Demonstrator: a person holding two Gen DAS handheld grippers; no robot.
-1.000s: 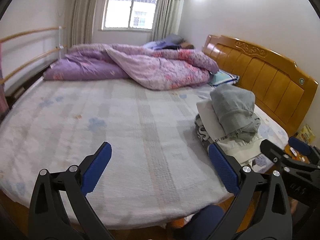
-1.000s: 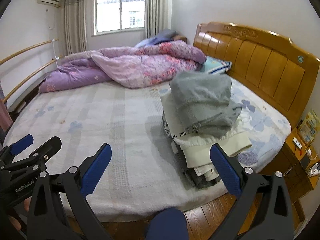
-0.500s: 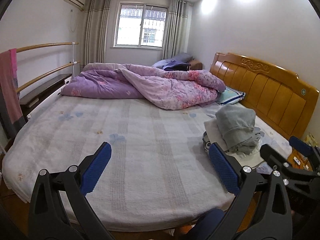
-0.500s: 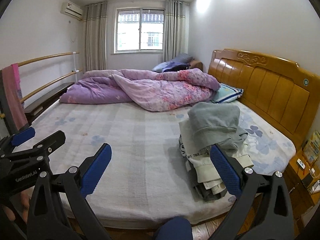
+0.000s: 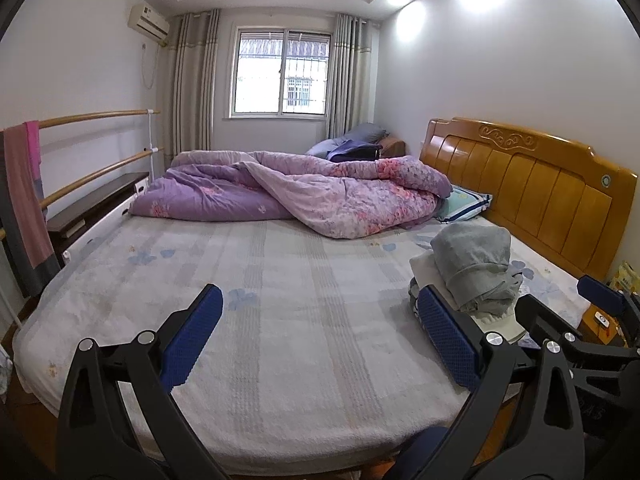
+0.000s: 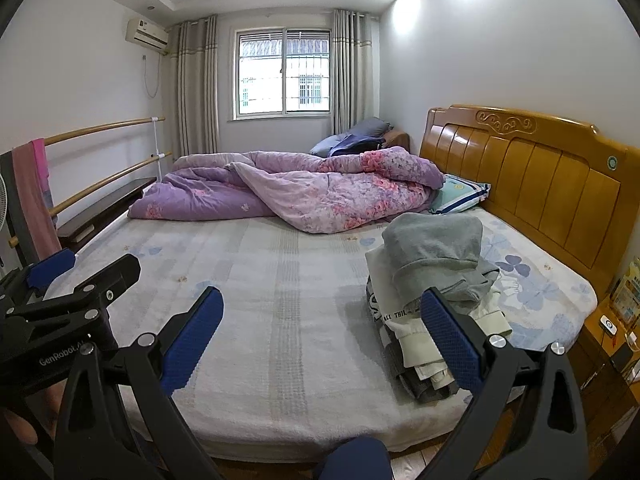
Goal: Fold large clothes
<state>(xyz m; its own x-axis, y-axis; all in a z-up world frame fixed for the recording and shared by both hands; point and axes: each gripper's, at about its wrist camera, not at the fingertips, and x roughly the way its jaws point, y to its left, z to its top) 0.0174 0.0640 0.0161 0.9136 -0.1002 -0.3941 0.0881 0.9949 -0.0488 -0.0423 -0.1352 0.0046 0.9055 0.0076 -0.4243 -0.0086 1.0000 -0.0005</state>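
A stack of folded clothes (image 6: 436,280) sits on the right side of the bed (image 6: 288,320), topped by a grey garment (image 6: 436,248) over cream and white pieces; it also shows in the left wrist view (image 5: 472,276). My left gripper (image 5: 320,340) is open and empty, held back from the bed's near edge. My right gripper (image 6: 320,340) is open and empty, also back from the bed, with the stack just beyond its right finger (image 6: 452,344).
A crumpled purple quilt (image 6: 292,192) lies across the far side of the bed. A wooden headboard (image 6: 536,176) and pillow (image 6: 460,196) are at right. A rail with a pink towel (image 6: 34,196) stands at left. A nightstand (image 6: 608,344) is at far right.
Both grippers have pulled back and tilted up from the bed, so more of the room and ceiling shows. Both stay open. The clothes stack has not moved.
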